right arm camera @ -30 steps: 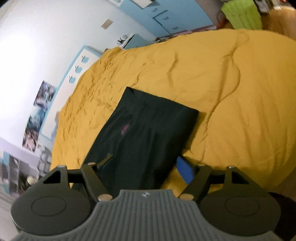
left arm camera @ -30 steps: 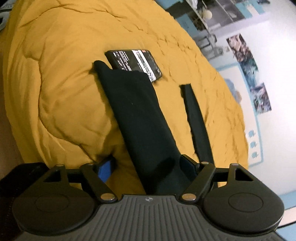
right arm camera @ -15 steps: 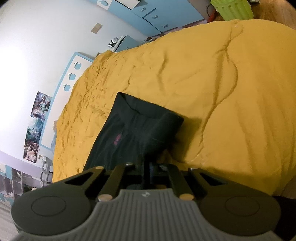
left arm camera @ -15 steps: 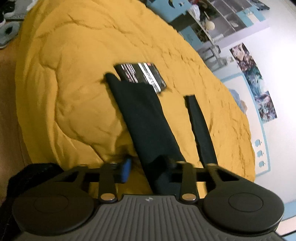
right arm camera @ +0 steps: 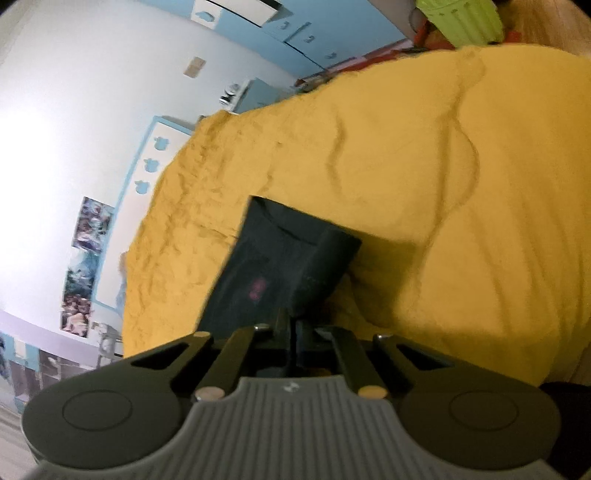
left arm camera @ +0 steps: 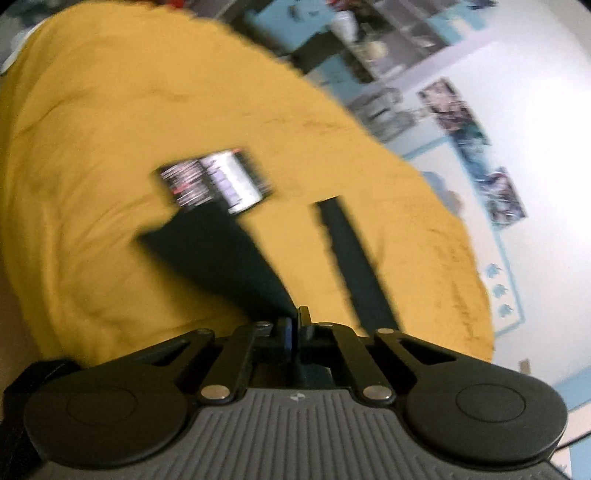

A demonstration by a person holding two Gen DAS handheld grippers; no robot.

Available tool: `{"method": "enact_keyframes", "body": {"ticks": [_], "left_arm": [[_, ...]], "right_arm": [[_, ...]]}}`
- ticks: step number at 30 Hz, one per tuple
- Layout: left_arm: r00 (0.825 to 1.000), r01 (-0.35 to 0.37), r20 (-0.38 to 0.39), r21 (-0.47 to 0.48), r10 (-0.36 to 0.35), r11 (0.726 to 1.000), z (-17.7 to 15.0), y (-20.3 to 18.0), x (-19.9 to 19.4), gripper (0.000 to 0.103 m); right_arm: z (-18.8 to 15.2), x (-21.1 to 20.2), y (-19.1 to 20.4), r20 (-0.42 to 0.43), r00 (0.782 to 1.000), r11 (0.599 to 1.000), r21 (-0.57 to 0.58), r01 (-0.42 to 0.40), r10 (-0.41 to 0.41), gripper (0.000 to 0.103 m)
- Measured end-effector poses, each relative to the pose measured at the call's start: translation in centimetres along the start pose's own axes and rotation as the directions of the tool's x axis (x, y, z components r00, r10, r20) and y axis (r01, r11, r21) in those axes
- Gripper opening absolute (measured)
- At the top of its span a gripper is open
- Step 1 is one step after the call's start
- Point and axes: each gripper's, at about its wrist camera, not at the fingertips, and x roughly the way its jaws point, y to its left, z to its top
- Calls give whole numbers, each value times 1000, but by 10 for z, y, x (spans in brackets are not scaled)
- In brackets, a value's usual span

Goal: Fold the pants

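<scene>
I am looking along my left gripper [left arm camera: 294,326], and its fingers are pressing together on a pinch of black fabric from the pants [left arm camera: 225,258]. The near leg is rising from the yellow bedspread [left arm camera: 92,147] up into that pinch, while the other leg [left arm camera: 351,258] is lying as a narrow strip to the right of it, apart from the first, on the bed. A phone [left arm camera: 214,181] with a lit screen is lying flat on the bedspread, touching the far end of the near leg; whether the cloth is overlapping it I cannot tell, since this view is blurring badly. Shelves [left arm camera: 369,44] and posters [left arm camera: 472,147] are showing on the wall beyond the bed.

Along my right gripper [right arm camera: 293,330], the fingers are likewise pressing together, pinching a fold of the pants [right arm camera: 266,258] at the waist end. The gripped corner is lifting off the bedspread [right arm camera: 461,203] and curling into a loose roll on the right side, casting a shadow on the yellow cover just beside it. The rest of the waist part is lying flat, with a small pink mark [right arm camera: 257,286] showing on the dark cloth. A green bin [right arm camera: 461,18] is standing on the floor past the far edge of the bed, next to blue drawers [right arm camera: 306,33] against the wall.
</scene>
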Motion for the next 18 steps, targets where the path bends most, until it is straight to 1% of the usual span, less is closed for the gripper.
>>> {"method": "enact_keyframes", "body": {"ticks": [2, 4, 7, 9, 11, 18], "left_arm": [[1000, 17, -15, 49, -16, 999, 8, -20, 5, 1], [999, 16, -36, 97, -13, 995, 13, -36, 17, 1], [999, 20, -45, 118, -15, 993, 21, -49, 34, 1], [999, 18, -43, 156, -11, 988, 24, -65, 45, 2], [999, 17, -46, 196, -8, 980, 26, -82, 56, 2], [997, 14, -73, 223, 3, 975, 34, -127, 96, 2]], "right_arm": [[3, -3, 14, 24, 1000, 999, -39, -18, 19, 0], [3, -1, 23, 20, 1000, 998, -67, -19, 20, 0], [5, 9, 21, 4, 1000, 999, -42, -5, 5, 0], [10, 15, 21, 5, 1000, 1000, -24, -11, 11, 0], [15, 21, 27, 7, 1000, 999, -33, -19, 19, 0], [38, 56, 55, 6, 999, 998, -29, -46, 47, 0]]}}
